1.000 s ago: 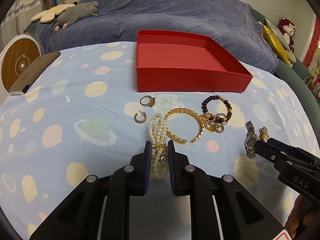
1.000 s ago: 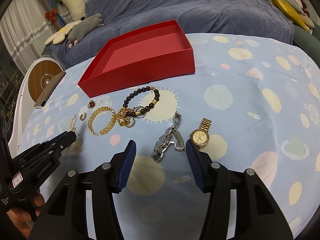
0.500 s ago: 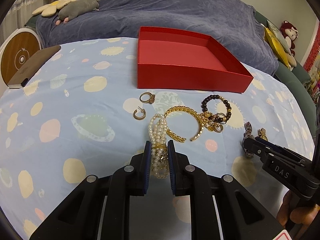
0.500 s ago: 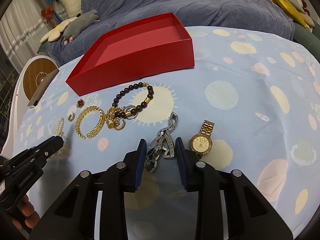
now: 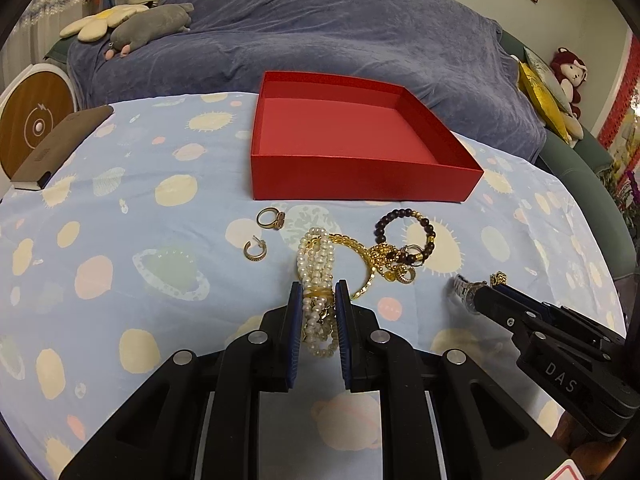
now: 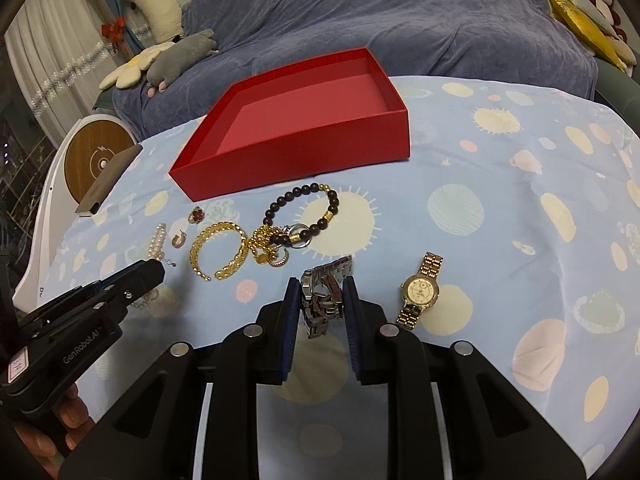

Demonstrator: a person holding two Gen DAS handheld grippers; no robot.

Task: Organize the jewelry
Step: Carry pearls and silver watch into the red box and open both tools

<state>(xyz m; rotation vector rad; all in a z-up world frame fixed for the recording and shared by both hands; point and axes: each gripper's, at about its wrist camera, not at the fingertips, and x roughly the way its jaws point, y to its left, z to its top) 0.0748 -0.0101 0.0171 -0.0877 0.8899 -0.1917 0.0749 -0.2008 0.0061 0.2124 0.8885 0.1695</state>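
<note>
Left gripper (image 5: pixel 317 300) clamps one pearl bracelet (image 5: pixel 317 264) (right gripper (image 6: pixel 320 300) clamps one silver watch (image 6: pixel 322 294)).

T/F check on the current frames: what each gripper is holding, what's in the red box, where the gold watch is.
1. The left gripper is shut on the pearl bracelet. True.
2. The red box holds a ring. False: nothing shows inside it.
3. The right gripper is open. False: it is shut on the silver watch.
4. The gold watch lies on the tablecloth. True.
</note>
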